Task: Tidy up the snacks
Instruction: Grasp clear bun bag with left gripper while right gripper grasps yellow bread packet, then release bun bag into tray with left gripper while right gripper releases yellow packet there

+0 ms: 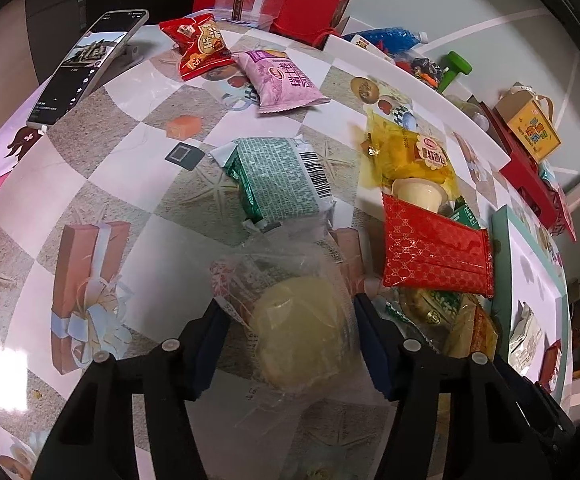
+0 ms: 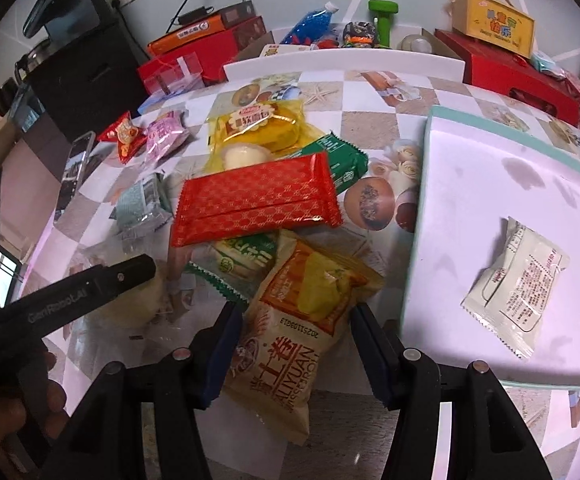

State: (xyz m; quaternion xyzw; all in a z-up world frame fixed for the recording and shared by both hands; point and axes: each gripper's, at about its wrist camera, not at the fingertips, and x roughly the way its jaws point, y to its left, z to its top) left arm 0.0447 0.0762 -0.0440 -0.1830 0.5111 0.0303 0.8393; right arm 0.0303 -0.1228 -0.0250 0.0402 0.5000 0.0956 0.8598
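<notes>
The left tool (image 1: 290, 344) points down at a round pale cake in a clear wrapper (image 1: 301, 336) that lies on the table (image 1: 138, 248). Its two sides stand around the cake, one on each side. They look very near the wrapper, but I cannot tell if they press on it yet. The cake looks soft, so a hard squeeze could squash it.

The right tool (image 2: 293, 348) is around a tan snack bag with big letters (image 2: 290, 336). The blue pads sit against the bag's sides, so it looks like the tool is pinching the bag. The bag lies partly on top of other snacks, so it is the easy one to take first.

More snacks are in a heap in the middle of the table: a red patterned pack (image 2: 254, 204), a green pack (image 2: 341, 160) tucked under it, and a yellow pack (image 2: 258, 132) behind. A silver and green pack (image 1: 282, 180) lies alone, and a small red bag (image 1: 202, 44) and a pink bag (image 1: 282, 80) lie far back, beside a phone (image 1: 86, 68).

To the right is a white tray with a green rim (image 2: 417, 240). One white packet (image 2: 517, 288) is already on it. I think the tray is where the snacks go, and most are still waiting on the table.
</notes>
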